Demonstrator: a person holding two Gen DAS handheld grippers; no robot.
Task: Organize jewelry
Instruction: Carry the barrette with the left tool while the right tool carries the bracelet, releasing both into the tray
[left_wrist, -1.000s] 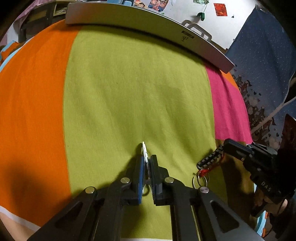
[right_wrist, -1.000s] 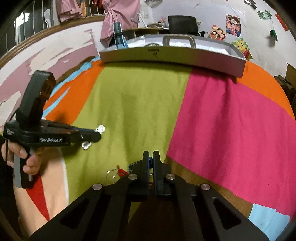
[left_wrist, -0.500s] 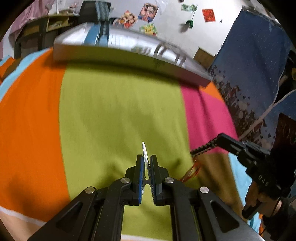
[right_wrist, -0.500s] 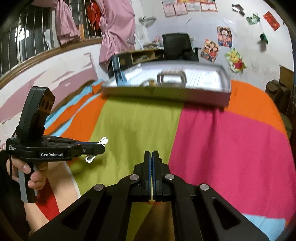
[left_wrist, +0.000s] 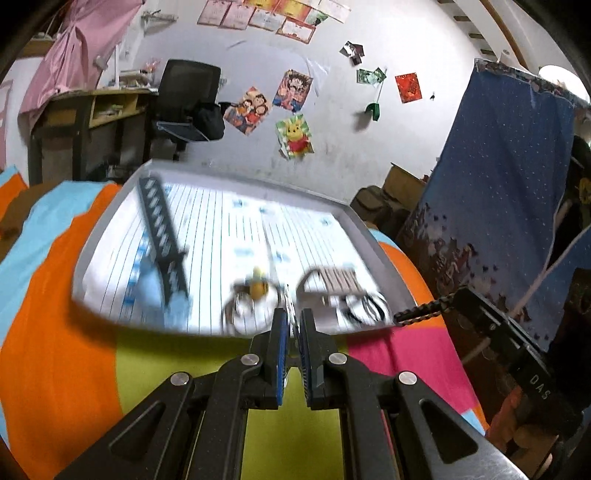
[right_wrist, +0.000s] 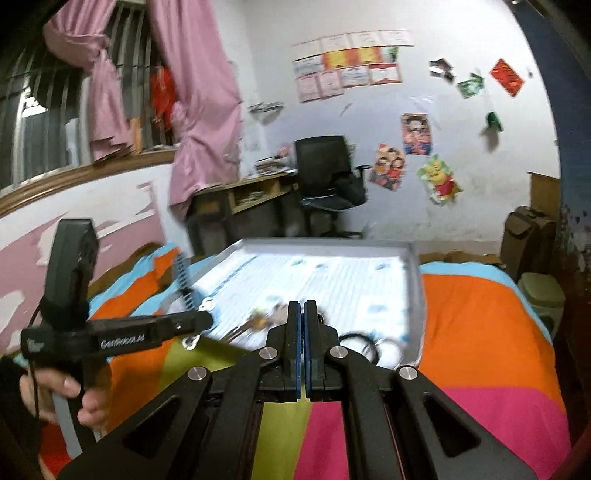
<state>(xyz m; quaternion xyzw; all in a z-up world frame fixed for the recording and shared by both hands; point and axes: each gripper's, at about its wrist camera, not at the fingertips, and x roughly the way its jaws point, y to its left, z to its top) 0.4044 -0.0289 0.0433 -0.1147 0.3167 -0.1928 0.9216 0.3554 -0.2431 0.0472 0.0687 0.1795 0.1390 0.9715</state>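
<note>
Both tongs hang above a bed (left_wrist: 48, 332) spread with a striped cloth, pointed at the tray (left_wrist: 107, 206) that lies straight ahead.

The left tongs (left_wrist: 291, 325) are clamped on a thin silver charm (left_wrist: 289, 302), which stands edge-on between the blue pads. From the right wrist view the charm (right_wrist: 190, 341) dangles below them, over the tray's near-left edge.

The right tongs (right_wrist: 303, 314) are pressed together. In the left wrist view a dark chain (left_wrist: 421, 312) juts from their tip (left_wrist: 456, 299), so they appear clamped on it; its long axis runs left, toward the tray's near-right corner.

The tray, lined with ruled paper, already carries a dark bar (left_wrist: 162, 229) lying lengthwise along its left side, a yellow trinket (left_wrist: 256, 286) and some rings (left_wrist: 365, 306) near the front wall. These are blurred, so what exactly they are is unclear.

My judgement: the drop is next. Both pieces sit just short of or at the near rim, so the move is forward and down. The left tongs look nearer to open paper; the chain still has to clear the front wall.
</note>
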